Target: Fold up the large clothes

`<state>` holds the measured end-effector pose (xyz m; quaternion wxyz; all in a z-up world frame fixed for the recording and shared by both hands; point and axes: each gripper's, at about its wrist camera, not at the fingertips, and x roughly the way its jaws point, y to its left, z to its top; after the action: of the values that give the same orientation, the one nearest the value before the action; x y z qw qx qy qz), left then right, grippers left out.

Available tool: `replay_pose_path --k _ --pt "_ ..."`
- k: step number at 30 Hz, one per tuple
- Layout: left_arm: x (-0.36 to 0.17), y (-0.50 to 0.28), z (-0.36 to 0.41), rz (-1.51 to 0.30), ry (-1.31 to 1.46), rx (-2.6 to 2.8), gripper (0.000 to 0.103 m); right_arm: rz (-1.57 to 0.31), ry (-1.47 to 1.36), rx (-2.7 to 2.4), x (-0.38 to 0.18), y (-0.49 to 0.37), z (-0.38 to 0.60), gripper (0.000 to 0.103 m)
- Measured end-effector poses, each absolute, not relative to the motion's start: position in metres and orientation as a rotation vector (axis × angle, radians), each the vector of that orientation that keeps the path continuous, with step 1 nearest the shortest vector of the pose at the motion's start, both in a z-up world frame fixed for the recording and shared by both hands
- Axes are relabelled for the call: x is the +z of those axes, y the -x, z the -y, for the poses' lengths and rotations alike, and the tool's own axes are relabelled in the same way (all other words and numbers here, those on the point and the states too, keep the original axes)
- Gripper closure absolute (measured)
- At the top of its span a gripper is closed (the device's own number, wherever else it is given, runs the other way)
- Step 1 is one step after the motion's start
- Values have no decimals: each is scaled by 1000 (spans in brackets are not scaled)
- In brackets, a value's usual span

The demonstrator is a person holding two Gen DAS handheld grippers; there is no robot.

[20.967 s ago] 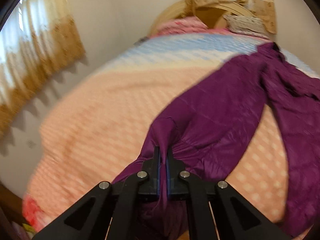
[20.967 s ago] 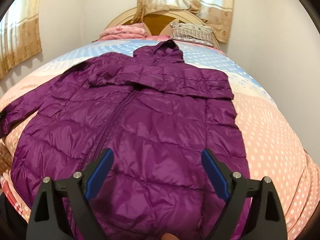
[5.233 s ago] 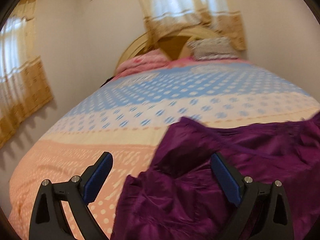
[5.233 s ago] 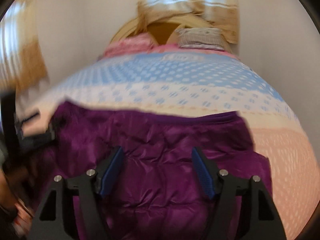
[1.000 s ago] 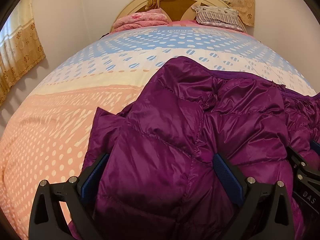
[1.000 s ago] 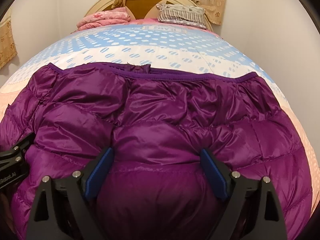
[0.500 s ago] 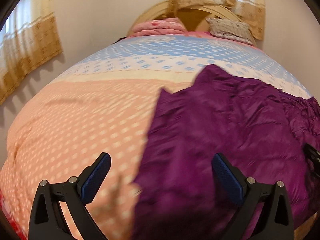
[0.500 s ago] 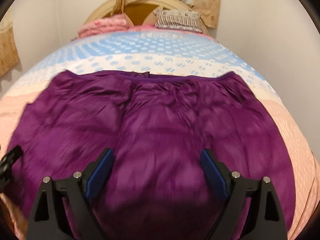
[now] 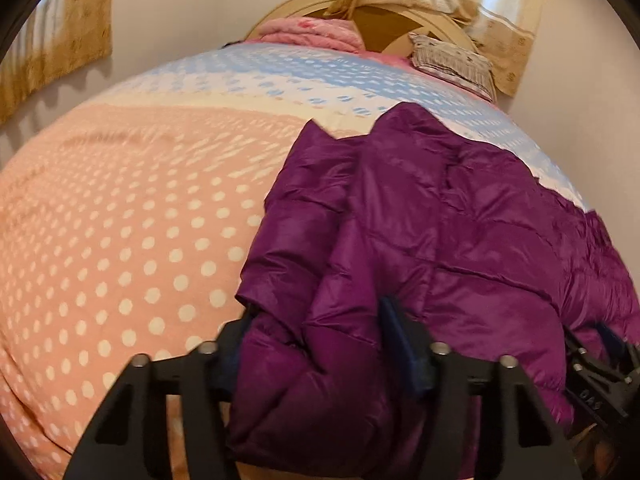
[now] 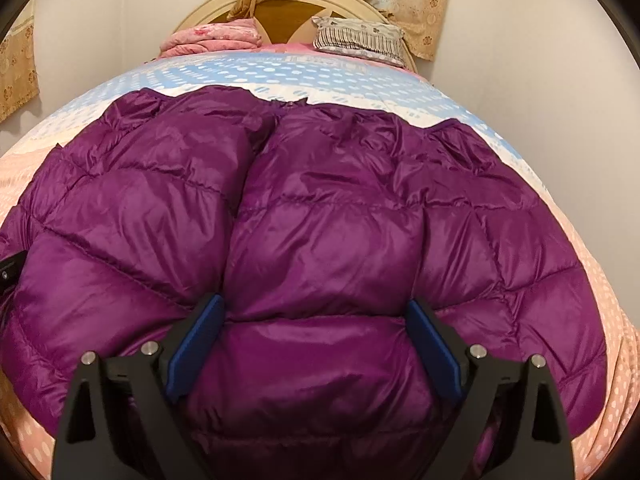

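A purple quilted puffer jacket (image 10: pixel 320 208) lies folded in half on the bed, its hem edge toward the headboard. In the left wrist view the jacket (image 9: pixel 440 240) fills the right half. My left gripper (image 9: pixel 320 332) has narrowed around a thick bunch of the jacket's near left edge, fabric bulging between the fingers (image 9: pixel 396 328). My right gripper (image 10: pixel 316 332) is open wide, its blue pads (image 10: pixel 196 340) straddling the near fold of the jacket. The right gripper's black body (image 9: pixel 600 372) shows at the far right of the left wrist view.
The bed's dotted cover (image 9: pixel 120 220) runs from pink near me to blue further away. A folded pink blanket (image 10: pixel 212 40) and a striped pillow (image 10: pixel 360 40) lie by the round headboard. Walls stand close on both sides, with curtains (image 9: pixel 52 52) at left and behind the headboard.
My left gripper has dropped onto the jacket's near left edge and its fingers have narrowed around the fabric. My right gripper has stayed wide open and come lower and closer to the fold.
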<state>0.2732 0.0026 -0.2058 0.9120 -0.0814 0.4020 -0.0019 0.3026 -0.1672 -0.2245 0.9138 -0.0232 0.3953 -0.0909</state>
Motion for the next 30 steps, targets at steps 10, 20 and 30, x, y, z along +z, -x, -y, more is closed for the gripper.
replay_pose_path --k 10,20,30 --pt "-192 -268 4 -786 117 -72 93 -793 79 -199 -233 -272 167 9" --pt "-170 -248 -29 -755 122 -40 95 -787 82 -197 -234 -265 144 9" --pt "-136 -237 -59 -689 92 -4 96 -683 -4 -41 -197 -241 162 12"
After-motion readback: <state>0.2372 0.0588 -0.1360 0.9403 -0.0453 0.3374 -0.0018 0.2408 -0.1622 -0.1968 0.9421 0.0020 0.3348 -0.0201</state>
